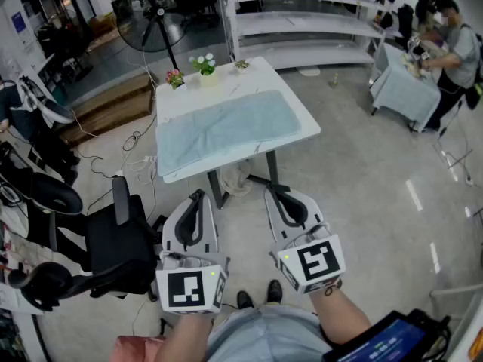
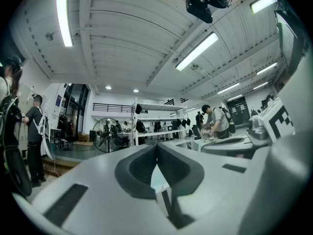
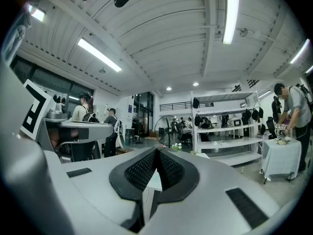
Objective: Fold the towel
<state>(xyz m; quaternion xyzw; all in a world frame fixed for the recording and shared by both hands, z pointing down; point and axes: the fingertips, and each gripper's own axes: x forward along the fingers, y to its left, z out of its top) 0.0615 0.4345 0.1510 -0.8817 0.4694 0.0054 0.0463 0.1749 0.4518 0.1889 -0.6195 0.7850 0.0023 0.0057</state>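
A pale blue towel (image 1: pixel 226 128) lies spread flat on a small white table (image 1: pixel 245 78) ahead of me, some way off. My left gripper (image 1: pixel 198 197) and right gripper (image 1: pixel 273 193) are held level side by side, well short of the table. Both are shut, pads together, with nothing between them. In the left gripper view the dark pads (image 2: pixel 157 166) meet at a point, with a sliver of the table showing behind them. The right gripper view shows its pads (image 3: pixel 156 166) closed the same way, aimed toward the table.
Small flower pots (image 1: pixel 204 66) stand at the table's far edge. A black office chair (image 1: pixel 113 236) is at my left, a standing fan (image 1: pixel 155 21) behind the table, white shelving (image 1: pixel 302 21) at the back. A person (image 1: pixel 449 47) works at a table at the right.
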